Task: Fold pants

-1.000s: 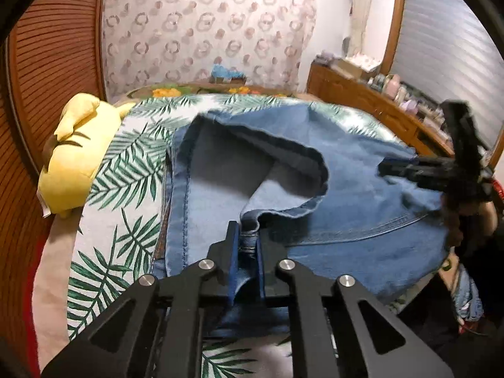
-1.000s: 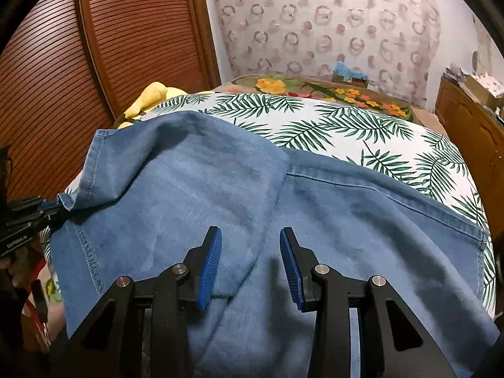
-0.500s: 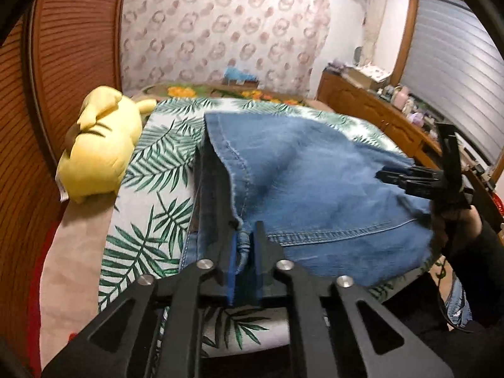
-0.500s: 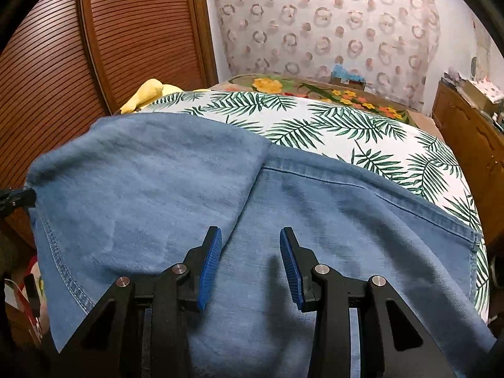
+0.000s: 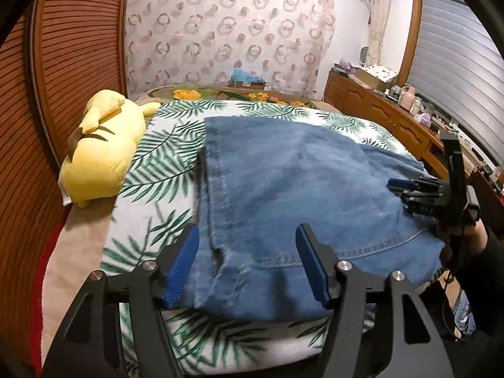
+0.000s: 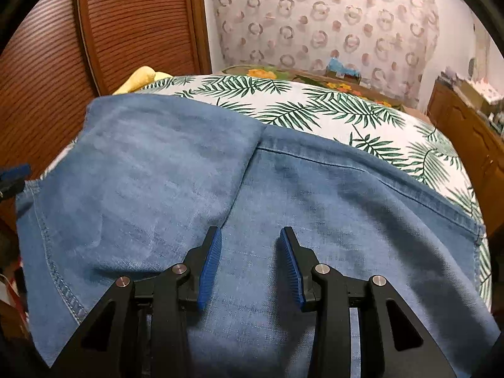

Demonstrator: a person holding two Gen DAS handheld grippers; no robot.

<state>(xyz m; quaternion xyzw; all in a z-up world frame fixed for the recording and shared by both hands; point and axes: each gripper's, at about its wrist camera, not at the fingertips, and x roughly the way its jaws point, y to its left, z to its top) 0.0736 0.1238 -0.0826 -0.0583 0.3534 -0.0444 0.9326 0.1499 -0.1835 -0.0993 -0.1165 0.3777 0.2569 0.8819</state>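
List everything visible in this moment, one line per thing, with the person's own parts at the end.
jeans: 1, blue denim, folded over on the bed, released by both tools
bedspread: 1, white with green palm leaves, under the jeans
plush toy: 1, yellow, on the bed's left edge beside the slatted wall
floral cover: 1, orange flowers, far end of the bed
sideboard: 1, brown wood, right wall, cluttered on top
curtain: 1, pale with a ring pattern, back wall
left tool: 1, black with blue pads, open over the jeans' near corner
right tool: 1, black with blue pads, open over the denim
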